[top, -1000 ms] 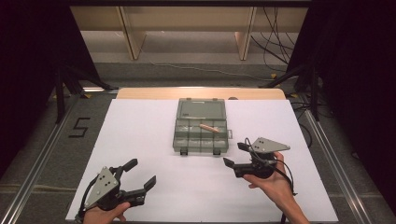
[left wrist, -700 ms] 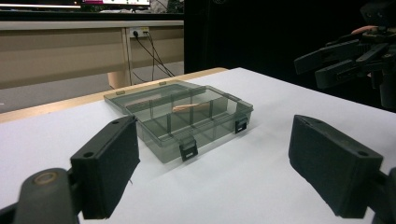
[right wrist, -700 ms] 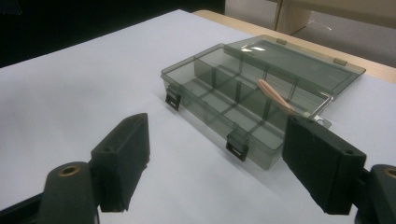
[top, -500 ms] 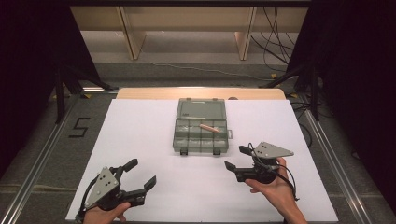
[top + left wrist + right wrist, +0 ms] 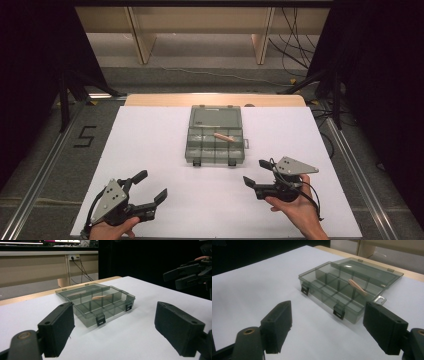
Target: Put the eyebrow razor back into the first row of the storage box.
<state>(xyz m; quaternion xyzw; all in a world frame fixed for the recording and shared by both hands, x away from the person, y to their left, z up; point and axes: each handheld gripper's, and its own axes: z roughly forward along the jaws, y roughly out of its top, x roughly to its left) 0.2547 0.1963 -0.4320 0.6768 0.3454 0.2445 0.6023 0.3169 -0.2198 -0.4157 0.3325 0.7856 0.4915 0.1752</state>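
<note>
Grippers: our L gripper jaws apart, empty | R gripper same | both near organizer box, lid open, we see peg inside

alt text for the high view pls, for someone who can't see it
A clear grey compartment box lies open mid-table on a white sheet, a tan stick resting across its dividers. Nearer the camera, a person's hands hold the left tongs and right tongs, both open and empty.

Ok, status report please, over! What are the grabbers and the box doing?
Left gripper open, empty. Right gripper open, empty, short of the box. Box closed, small stick lying on its lid. Nothing in the way.
</note>
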